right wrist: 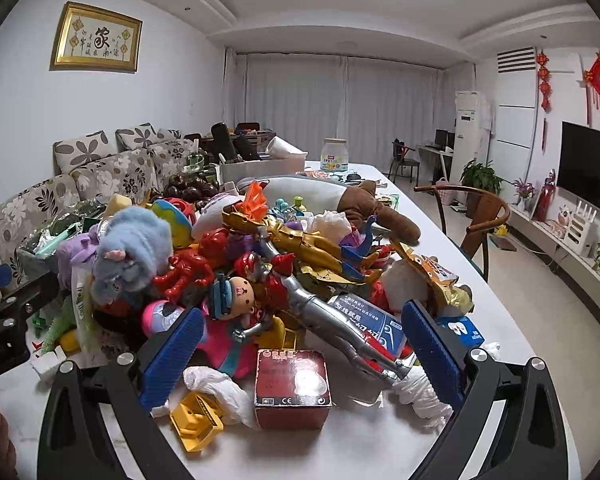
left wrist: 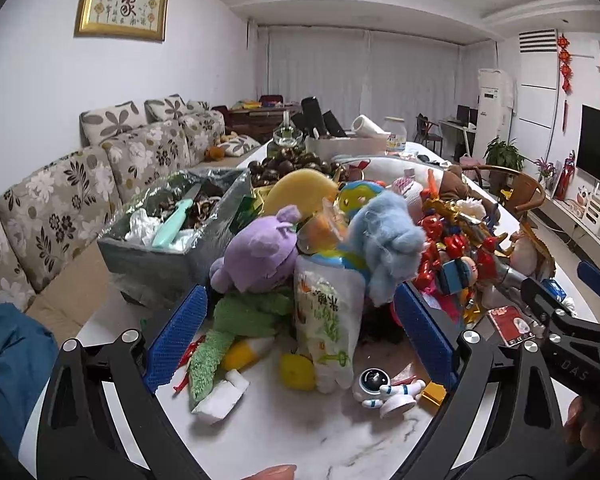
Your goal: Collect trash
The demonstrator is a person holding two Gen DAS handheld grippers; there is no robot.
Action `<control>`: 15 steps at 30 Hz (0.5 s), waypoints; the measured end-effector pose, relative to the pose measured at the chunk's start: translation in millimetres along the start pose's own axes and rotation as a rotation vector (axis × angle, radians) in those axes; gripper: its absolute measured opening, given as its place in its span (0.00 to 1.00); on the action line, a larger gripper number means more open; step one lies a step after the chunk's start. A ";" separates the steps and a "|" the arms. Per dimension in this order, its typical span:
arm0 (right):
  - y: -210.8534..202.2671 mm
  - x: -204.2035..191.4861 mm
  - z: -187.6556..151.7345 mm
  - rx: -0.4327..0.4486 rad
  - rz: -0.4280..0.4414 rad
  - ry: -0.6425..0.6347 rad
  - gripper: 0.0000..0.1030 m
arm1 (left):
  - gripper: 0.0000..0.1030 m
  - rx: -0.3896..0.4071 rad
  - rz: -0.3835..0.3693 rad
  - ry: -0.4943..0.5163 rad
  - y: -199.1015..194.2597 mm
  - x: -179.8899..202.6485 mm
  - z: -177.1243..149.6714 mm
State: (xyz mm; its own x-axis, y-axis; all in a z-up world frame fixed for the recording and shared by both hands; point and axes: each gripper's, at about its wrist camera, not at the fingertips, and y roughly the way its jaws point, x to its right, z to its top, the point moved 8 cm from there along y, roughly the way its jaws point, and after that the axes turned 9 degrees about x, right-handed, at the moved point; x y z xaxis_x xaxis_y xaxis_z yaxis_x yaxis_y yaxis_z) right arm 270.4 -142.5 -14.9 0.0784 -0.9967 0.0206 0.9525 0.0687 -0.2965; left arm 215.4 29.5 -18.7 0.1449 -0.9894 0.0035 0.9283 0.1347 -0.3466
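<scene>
Grey-lined trash bin (left wrist: 168,248) sits far left on the marble table (left wrist: 300,440). Left gripper (left wrist: 300,336) gapes wide, empty, snack wrapper (left wrist: 328,320) standing between its jaws: close low on it, clear of plush. Right gripper (right wrist: 300,352) equally wide, empty, red box (right wrist: 292,388) centred just ahead, crumpled tissue (right wrist: 216,388) beside.

Beside the grey bin (left wrist: 156,258), the purple plush (left wrist: 260,256) and pale-blue plush (left wrist: 388,236) sit above a white-and-green printed wrapper (left wrist: 328,320); the tabletop (left wrist: 300,440) is white marble-veined; a red box (right wrist: 292,388) lies further off.
</scene>
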 end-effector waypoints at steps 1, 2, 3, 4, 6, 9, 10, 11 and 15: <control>-0.3 0.6 -0.4 0.001 0.000 0.003 0.95 | 0.89 -0.008 0.001 -0.006 2.3 -1.5 -1.2; -0.9 1.0 -0.4 0.003 0.003 0.007 0.95 | 0.89 -0.017 0.003 -0.012 4.8 -3.3 -2.4; -1.0 1.2 -0.8 0.001 0.004 0.010 0.95 | 0.89 -0.023 0.004 -0.019 6.1 -5.0 -3.3; -0.6 1.5 -1.6 -0.002 0.006 0.014 0.95 | 0.89 -0.027 0.007 -0.026 8.1 -6.9 -4.3; -0.1 1.8 -2.5 -0.007 0.009 0.020 0.95 | 0.89 -0.032 0.029 -0.023 11.4 -10.6 -6.5; 0.0 1.9 -3.3 -0.008 0.008 0.021 0.95 | 0.89 -0.042 0.044 -0.015 15.9 -12.6 -10.2; 0.0 1.4 -3.2 -0.008 0.009 0.019 0.95 | 0.89 -0.046 0.046 -0.015 16.7 -13.0 -10.9; -0.1 1.2 -3.3 -0.008 0.008 0.018 0.95 | 0.89 -0.049 0.045 -0.017 17.6 -13.4 -11.6; 1.2 0.6 -4.8 -0.014 0.010 0.014 0.95 | 0.89 -0.054 0.042 -0.021 19.4 -14.6 -12.8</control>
State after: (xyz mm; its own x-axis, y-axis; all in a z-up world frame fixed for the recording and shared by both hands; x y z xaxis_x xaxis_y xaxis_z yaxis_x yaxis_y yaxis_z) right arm 270.2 -143.3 -19.9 0.0833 -0.9965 0.0047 0.9477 0.0778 -0.3096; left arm 226.9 45.9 -37.4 0.1907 -0.9816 0.0075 0.9015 0.1721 -0.3970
